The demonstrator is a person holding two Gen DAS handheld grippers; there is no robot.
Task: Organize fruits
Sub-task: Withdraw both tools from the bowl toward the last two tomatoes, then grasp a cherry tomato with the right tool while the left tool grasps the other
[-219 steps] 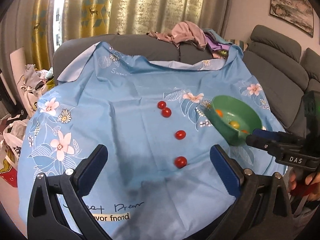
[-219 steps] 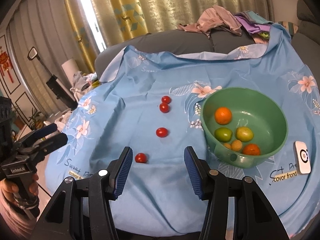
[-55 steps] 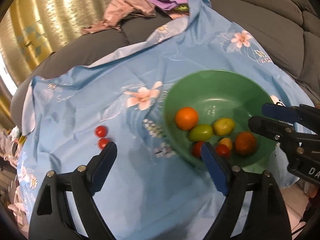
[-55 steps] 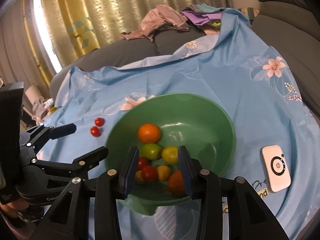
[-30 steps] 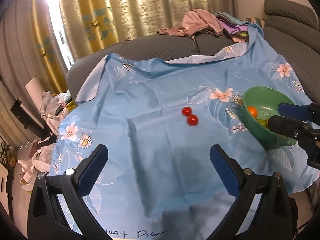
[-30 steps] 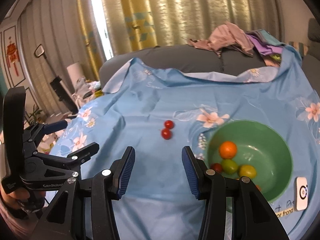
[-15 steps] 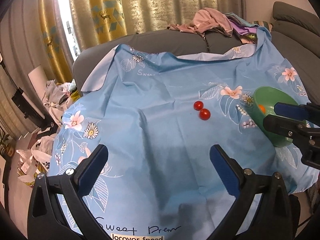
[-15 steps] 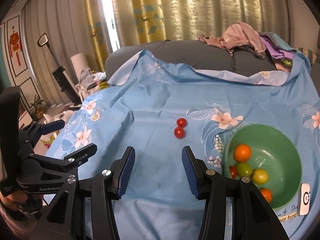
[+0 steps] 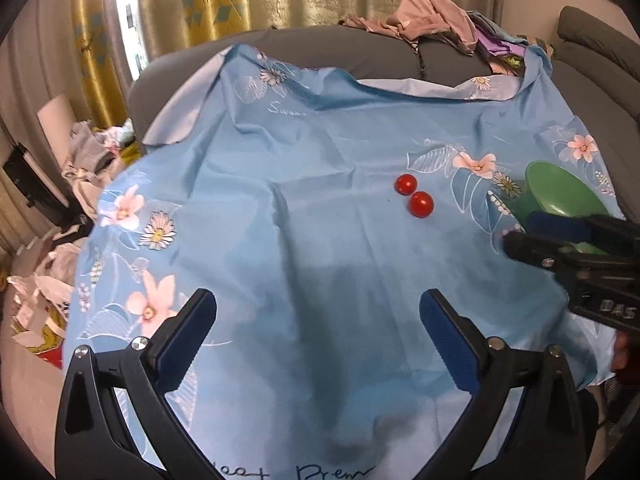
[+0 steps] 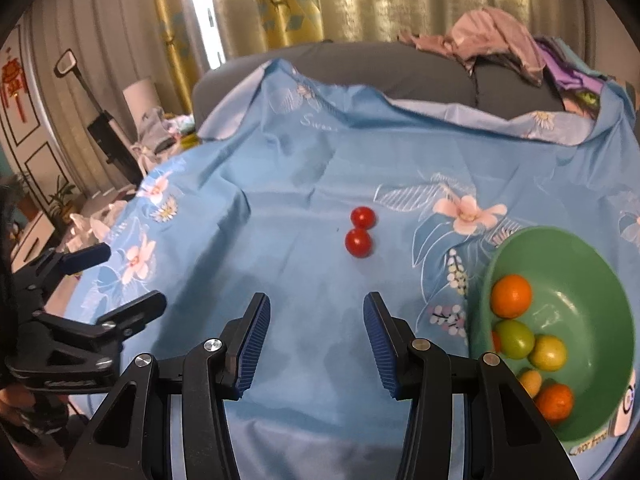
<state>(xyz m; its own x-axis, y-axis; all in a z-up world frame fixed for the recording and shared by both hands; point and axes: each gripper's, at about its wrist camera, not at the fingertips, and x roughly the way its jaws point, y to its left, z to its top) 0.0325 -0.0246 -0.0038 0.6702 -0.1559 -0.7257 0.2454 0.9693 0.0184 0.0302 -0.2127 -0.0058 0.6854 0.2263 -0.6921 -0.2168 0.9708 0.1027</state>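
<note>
Nearest to us, the left gripper (image 9: 318, 326) hangs over the blue flowered cloth (image 9: 304, 240) with its jaws set wide apart and nothing between them. The right gripper (image 10: 316, 340) likewise has its jaws apart and empty above the same cloth.

In the right wrist view, the left gripper shows at about 8 o'clock, low at the frame edge. In the left wrist view, the right gripper enters from 3 o'clock, partly covering the green bowl (image 9: 560, 196).

Beyond the right gripper's tips, at roughly 12 o'clock, we find two red tomatoes (image 10: 360, 232) lying on the cloth, touching or just beside one another, one behind the other. From the left wrist they sit at about 1 o'clock.

The bowl (image 10: 600, 264) rests on the cloth at 3 o'clock in the right wrist view, well apart from the tomatoes. It holds two orange fruits (image 10: 511, 295), a green one (image 10: 516, 338), a yellow-green one and a small yellow one; a sliver of red shows beside the green fruit.

Farther off stands a grey sofa (image 10: 420, 72) with a heap of clothes (image 10: 492, 44), then gold curtains (image 10: 320, 0).
</note>
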